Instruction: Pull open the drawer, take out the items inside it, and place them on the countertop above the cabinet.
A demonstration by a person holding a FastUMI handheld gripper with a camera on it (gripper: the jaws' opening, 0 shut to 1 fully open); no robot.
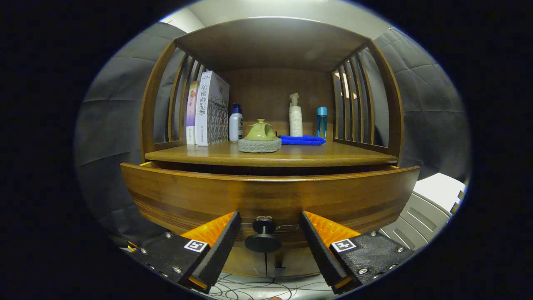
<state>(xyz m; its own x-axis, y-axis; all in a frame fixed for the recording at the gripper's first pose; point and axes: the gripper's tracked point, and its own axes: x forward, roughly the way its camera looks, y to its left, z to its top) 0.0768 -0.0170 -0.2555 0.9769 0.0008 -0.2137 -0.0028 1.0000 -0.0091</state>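
Wooden drawer (270, 196), round knob (262, 237) between the gripper (270, 237)'s spread jaws

Drawer (266, 196) pulled slightly out below the table (270, 155). Knob (262, 235) between the spread tongs (270, 237), untouched. On table: books (208, 109) left; bottle (235, 123) beside them; scrubber (260, 136) front centre; cloth (302, 140) right of it; behind, a pump bottle (295, 115) and, probably, another bottle (322, 121).
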